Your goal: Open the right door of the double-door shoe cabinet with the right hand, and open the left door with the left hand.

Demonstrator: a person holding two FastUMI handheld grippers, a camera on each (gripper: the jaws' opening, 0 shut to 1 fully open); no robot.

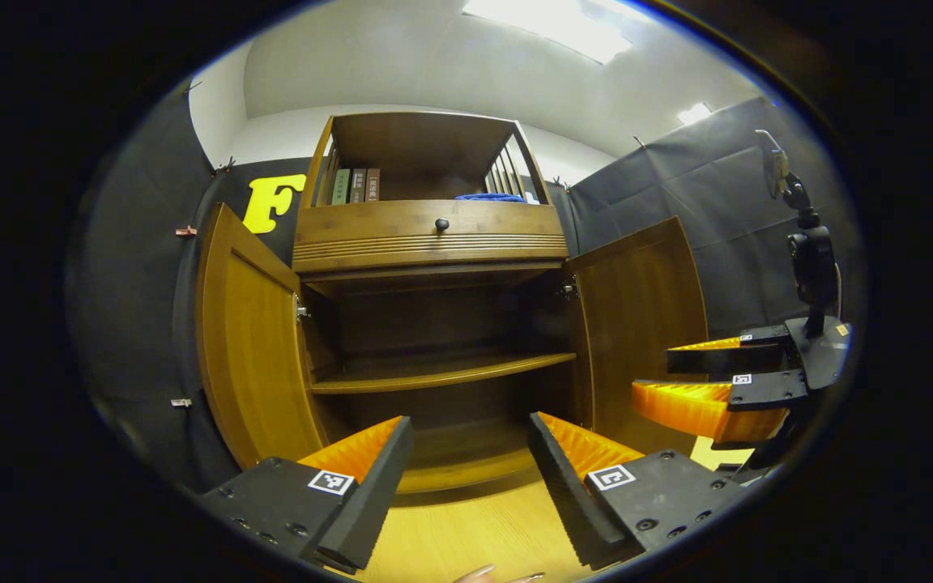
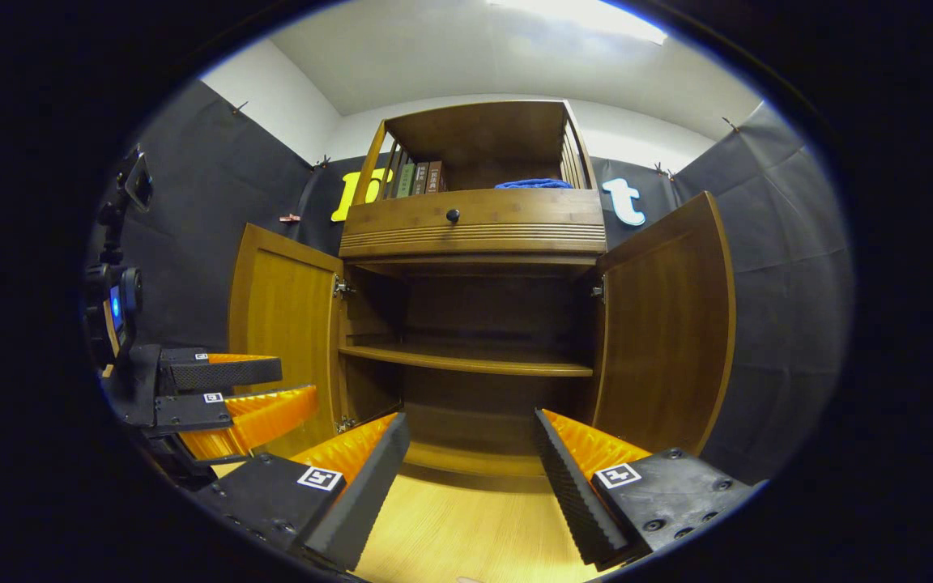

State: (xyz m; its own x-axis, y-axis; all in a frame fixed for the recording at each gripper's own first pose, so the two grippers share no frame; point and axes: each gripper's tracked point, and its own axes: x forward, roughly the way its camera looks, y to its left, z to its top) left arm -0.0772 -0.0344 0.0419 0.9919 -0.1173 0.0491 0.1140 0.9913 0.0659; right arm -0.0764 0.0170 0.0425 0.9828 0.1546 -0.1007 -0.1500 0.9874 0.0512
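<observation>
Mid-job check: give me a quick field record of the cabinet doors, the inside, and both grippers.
left door: swung open
right door: swung open
cabinet interior: one shelf, nothing seen on it
drawer: above the doors, closed
top shelf: books, blue cloth
left gripper: open, holding nothing, apart from the cabinet
right gripper: open, holding nothing, apart from the cabinet

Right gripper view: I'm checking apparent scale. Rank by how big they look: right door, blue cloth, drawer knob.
1. right door
2. blue cloth
3. drawer knob
The door stands nearer the camera, which exaggerates its size.
</observation>
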